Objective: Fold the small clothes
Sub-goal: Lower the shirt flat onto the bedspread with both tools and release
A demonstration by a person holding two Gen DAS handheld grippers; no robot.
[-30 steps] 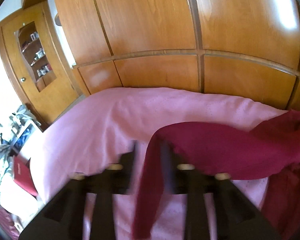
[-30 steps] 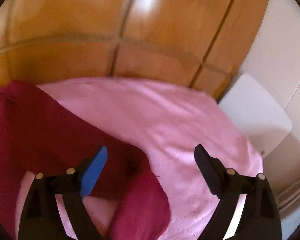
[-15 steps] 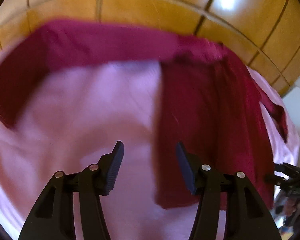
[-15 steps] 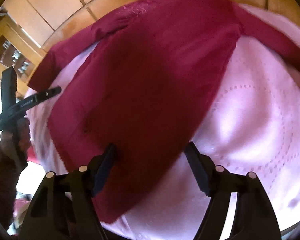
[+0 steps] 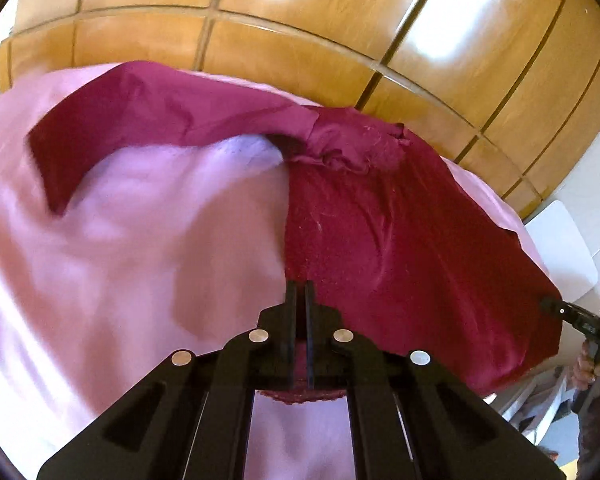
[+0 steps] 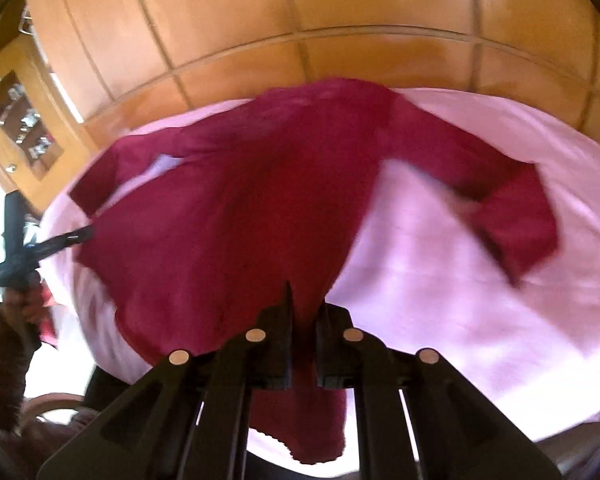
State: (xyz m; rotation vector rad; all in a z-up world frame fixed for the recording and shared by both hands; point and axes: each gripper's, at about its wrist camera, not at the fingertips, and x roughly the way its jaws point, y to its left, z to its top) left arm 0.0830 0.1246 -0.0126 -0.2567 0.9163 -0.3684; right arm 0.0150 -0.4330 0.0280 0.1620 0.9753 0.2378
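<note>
garment (image 5: 400, 240) (image 6: 252, 208): a dark red long-sleeved top, spread on a pink bedcover (image 5: 132, 264) (image 6: 480, 300) that lies in front of a wooden panelled wall (image 5: 300, 20) (image 6: 300, 12). the body of the top runs from the collar, nearest the wall, down to a hem at the near edge of the bedcover. both sleeves reach outward from the shoulders; fabric is bunched and creased at the collar. the hem has a small scalloped trim.

left gripper (image 5: 299, 292): jaws drawn nearly together, clamped on the garment's hem corner, which passes between the fingers. right gripper (image 6: 302, 300): jaws narrow, likewise clamped on the hem, with a loose flap of red cloth hanging below the fingers.

containers: a glass-fronted cabinet (image 6: 24, 128) stands at the left end of the wall; small items sit on its shelves, too blurred to name.

view differences: the left wrist view shows one sleeve (image 5: 112, 136) laid along the wall side of the bedcover, and a white surface (image 5: 560, 248) beyond the far side of the bed; the right gripper appears there at the garment's edge. the right wrist view shows both sleeves, the right one (image 6: 512, 208) bent downward away from the wall, and the left gripper at the opposite hem corner. this view is motion-blurred.
</note>
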